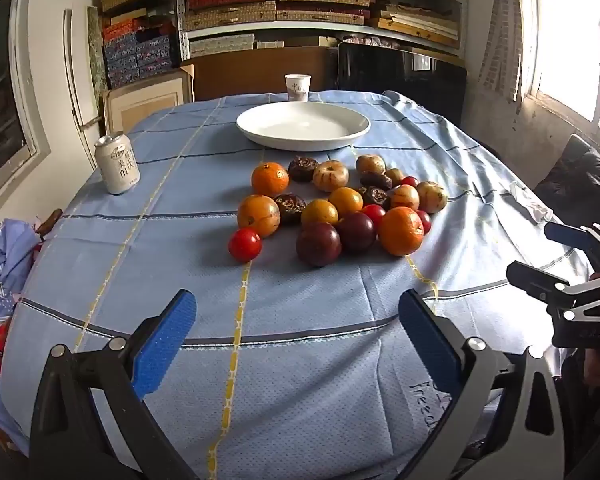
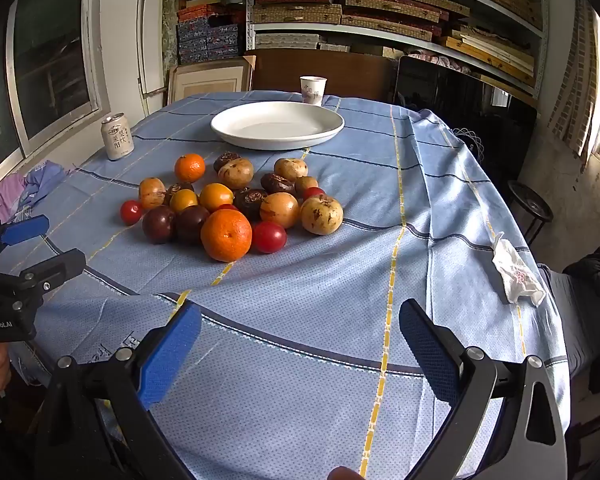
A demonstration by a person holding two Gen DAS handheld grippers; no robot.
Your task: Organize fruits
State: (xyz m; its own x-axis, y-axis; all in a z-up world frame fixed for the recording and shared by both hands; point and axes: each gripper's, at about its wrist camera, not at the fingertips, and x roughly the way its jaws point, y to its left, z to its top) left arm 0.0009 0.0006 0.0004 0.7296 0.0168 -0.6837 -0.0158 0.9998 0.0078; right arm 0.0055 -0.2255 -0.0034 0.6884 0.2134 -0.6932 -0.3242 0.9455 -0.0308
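Note:
A pile of mixed fruit lies mid-table on the blue checked cloth: oranges, red tomatoes, dark purple and brown fruits, tan speckled ones. It also shows in the right wrist view. Behind it stands an empty white plate, also in the right wrist view. My left gripper is open and empty, hovering over the near cloth, short of a red tomato. My right gripper is open and empty, near the front edge, short of a large orange. Each gripper shows at the edge of the other's view.
A white drink can stands at the table's left edge, and a paper cup behind the plate. A crumpled white tissue lies at the right edge. Shelves of boxes fill the back wall. Bedding lies at the left.

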